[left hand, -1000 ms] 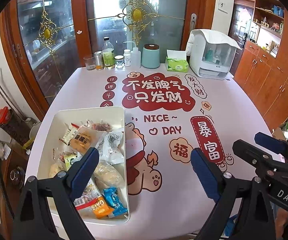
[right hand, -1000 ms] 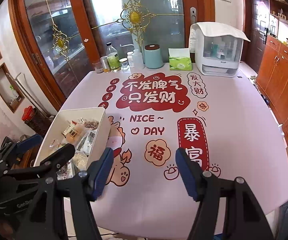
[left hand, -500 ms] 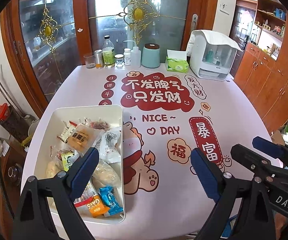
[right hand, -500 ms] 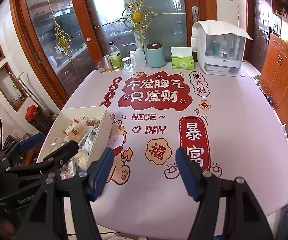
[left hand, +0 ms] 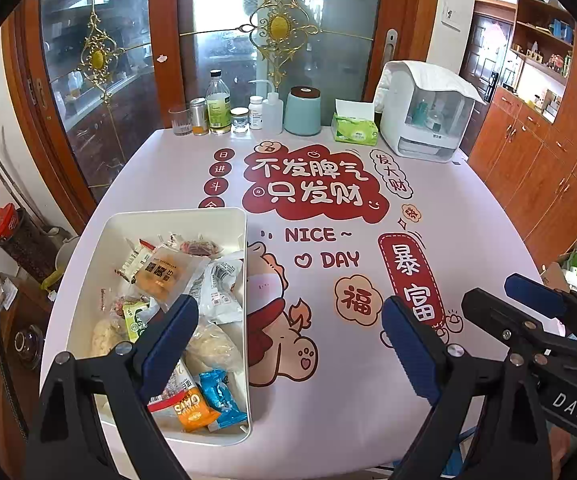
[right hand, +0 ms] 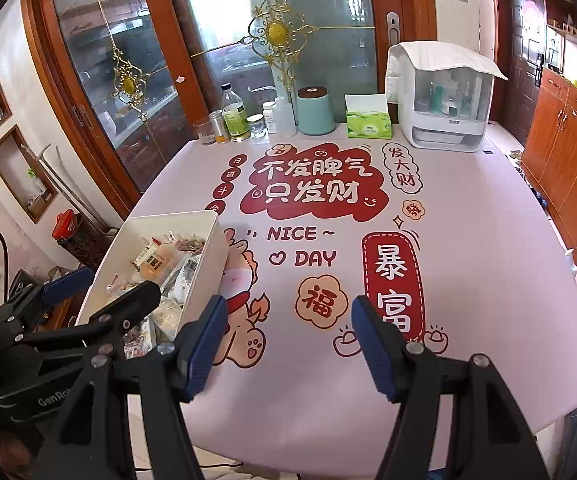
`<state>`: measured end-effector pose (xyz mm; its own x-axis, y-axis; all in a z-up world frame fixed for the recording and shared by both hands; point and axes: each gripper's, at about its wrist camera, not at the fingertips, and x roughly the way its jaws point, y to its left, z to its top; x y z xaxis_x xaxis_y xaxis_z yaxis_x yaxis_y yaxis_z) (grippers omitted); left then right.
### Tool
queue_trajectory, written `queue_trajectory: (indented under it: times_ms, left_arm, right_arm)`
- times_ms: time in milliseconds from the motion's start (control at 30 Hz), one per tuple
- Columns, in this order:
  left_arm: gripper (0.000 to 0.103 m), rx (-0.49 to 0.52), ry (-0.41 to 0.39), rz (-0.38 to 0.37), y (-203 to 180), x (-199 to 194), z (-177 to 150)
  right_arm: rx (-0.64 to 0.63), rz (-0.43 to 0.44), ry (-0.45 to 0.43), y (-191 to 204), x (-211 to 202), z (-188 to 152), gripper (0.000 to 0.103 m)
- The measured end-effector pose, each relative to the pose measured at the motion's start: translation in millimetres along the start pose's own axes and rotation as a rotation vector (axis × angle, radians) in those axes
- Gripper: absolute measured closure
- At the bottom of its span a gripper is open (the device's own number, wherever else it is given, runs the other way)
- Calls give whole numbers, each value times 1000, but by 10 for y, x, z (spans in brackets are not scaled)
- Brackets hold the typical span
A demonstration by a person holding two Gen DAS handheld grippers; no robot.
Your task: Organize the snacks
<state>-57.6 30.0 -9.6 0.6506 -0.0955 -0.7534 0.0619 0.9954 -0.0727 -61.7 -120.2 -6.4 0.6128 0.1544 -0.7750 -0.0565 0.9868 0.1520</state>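
While I hover both rigs over the table, what I've got:

left gripper (left hand: 288, 336): jaws spread wide, nothing between them; blue pads (left hand: 170, 334) clear of everything; its left finger hangs above the near end of the bin
right gripper (right hand: 286, 340): jaws wide apart too, holding nothing; poised over the printed tablecloth (right hand: 468, 240), just right of the bin
snacks (left hand: 168, 276): piled in the white bin (left hand: 176, 214); orange packet (left hand: 190, 408) and blue packet (left hand: 220, 396) at the near end
bin spot: left side of the table, near edge
far edge: bottles, teal canister (left hand: 303, 111), tissue box (left hand: 354, 128)
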Motion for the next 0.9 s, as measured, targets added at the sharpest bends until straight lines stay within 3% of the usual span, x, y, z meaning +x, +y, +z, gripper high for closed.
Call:
queue_trajectory:
  times_ms: [900]
  left_arm:
    - [10, -3, 5, -1, 10, -3, 2]
  right_arm:
    - [4, 2, 1, -11, 4, 1, 38]
